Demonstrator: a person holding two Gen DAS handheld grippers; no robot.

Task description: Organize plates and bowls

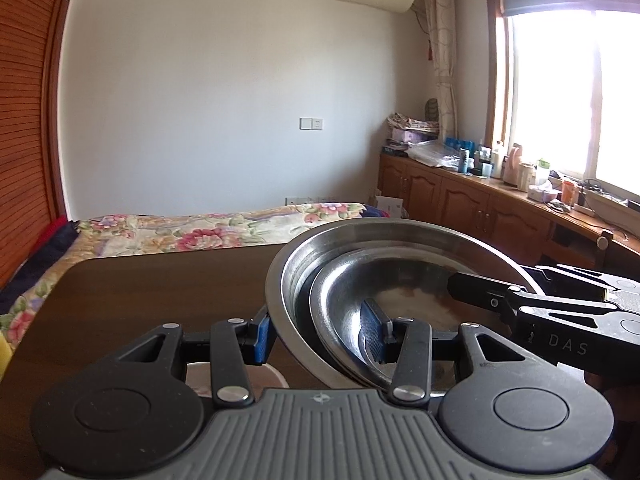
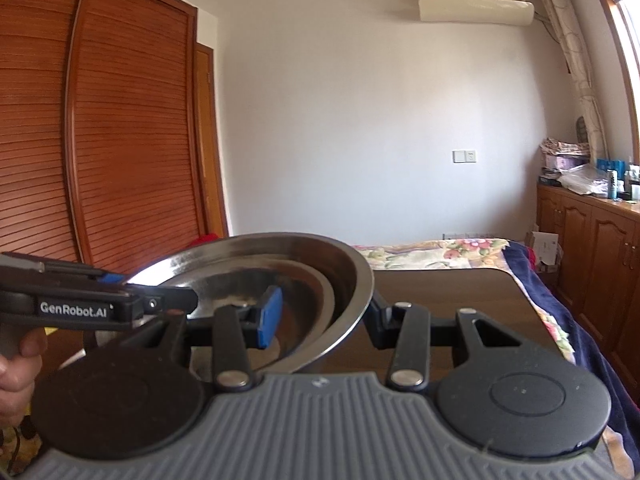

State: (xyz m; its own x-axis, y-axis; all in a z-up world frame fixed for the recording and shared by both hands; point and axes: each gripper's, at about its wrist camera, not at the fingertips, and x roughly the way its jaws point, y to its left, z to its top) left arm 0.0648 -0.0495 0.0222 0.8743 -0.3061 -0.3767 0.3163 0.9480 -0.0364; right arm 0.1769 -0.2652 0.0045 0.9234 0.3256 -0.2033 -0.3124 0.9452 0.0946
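A large steel bowl (image 1: 288, 272) (image 2: 348, 264) sits over the dark wooden table (image 1: 160, 280) (image 2: 460, 292) with shallower steel plates (image 1: 400, 276) (image 2: 240, 280) nested inside it. My left gripper (image 1: 318, 328) is open and straddles the bowl's near rim, one blue pad outside the wall and one inside over the plates. My right gripper (image 2: 324, 314) is open too and straddles the opposite rim the same way. A strip of steel shows between each inner pad and the wall. Whether the bowl rests on the table is hidden.
A white bowl (image 1: 236, 376) lies under my left gripper, left of the steel bowl. A hand (image 2: 18, 360) holds the left gripper. Beyond the table are a floral bed (image 1: 200, 232), a slatted wardrobe (image 2: 120, 120) and a cluttered window cabinet (image 1: 460, 196).
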